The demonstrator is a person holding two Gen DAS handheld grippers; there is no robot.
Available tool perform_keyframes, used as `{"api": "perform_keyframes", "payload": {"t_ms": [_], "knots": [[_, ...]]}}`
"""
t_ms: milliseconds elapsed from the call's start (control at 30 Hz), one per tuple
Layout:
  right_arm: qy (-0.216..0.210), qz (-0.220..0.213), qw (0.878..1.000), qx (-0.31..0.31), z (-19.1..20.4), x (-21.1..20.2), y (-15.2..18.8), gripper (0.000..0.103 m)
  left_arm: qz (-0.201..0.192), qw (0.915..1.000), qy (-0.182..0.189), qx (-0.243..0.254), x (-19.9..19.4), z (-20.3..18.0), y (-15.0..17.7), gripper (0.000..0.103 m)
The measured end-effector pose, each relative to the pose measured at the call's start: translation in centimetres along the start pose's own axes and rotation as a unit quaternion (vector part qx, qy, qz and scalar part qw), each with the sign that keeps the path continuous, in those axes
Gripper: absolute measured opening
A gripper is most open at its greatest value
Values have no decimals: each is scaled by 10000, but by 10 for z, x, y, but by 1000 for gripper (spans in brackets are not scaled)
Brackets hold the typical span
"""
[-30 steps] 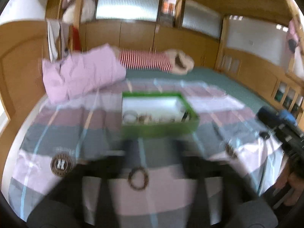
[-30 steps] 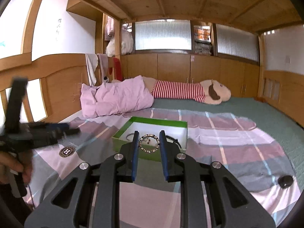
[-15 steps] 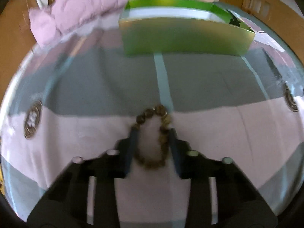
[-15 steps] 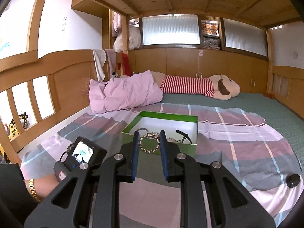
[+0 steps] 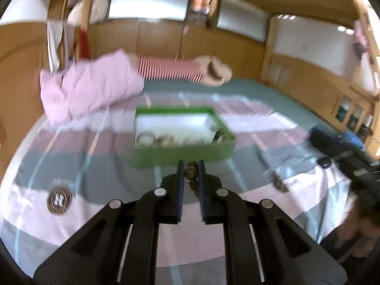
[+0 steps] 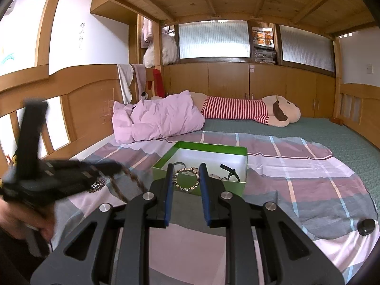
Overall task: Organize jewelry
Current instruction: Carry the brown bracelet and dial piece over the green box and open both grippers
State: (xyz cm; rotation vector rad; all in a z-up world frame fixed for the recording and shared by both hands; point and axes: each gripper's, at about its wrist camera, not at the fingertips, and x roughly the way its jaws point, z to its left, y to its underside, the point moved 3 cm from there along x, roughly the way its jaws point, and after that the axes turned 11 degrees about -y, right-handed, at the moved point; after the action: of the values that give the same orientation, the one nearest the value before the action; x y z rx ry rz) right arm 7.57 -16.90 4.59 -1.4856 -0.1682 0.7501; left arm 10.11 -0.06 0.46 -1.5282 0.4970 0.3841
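Covering the bed, a plaid sheet (image 6: 296, 166) bears a pink pillow (image 6: 156, 118) at 11 o'clock and a green box (image 6: 244, 166) at centre. Left gripper (image 5: 190, 169), at 6 o'clock in its own view, is clenched on a brown bead bracelet (image 5: 191, 172), held just short of the box (image 5: 182, 158). Right gripper (image 6: 186, 178) grasps a silver-studded bracelet (image 6: 186, 178) before the box's near wall. More jewelry (image 5: 166, 139) lies inside the box.

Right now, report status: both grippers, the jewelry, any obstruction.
Left gripper shut on brown bead bracelet, lifted off the blanket. Right gripper shut on silver ring bracelet. Green box ahead, open, already holding pieces. Path clear.
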Motion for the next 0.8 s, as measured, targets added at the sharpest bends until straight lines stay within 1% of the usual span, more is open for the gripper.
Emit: {"api": "perform_keyframes", "payload": {"t_ms": [67,100,200,500,800], "knots": [[-2,10,10000,-18,2,1,0,21,-228,9997,24,-113,-14,7,-11,11],[6,2,10000,-22,2,1,0,21,-257,9995,45,-156,-14,10,-13,11],[21,-4,10000,-28,3,3,-1,21,-227,9996,-27,-149,-12,14,-14,11],[-6,38,10000,-60,4,7,0,21,-214,9997,33,-122,-22,17,-12,11],[2,66,10000,-56,2,9,0,21,-165,9998,23,-114,-20,16,-10,11]]}}
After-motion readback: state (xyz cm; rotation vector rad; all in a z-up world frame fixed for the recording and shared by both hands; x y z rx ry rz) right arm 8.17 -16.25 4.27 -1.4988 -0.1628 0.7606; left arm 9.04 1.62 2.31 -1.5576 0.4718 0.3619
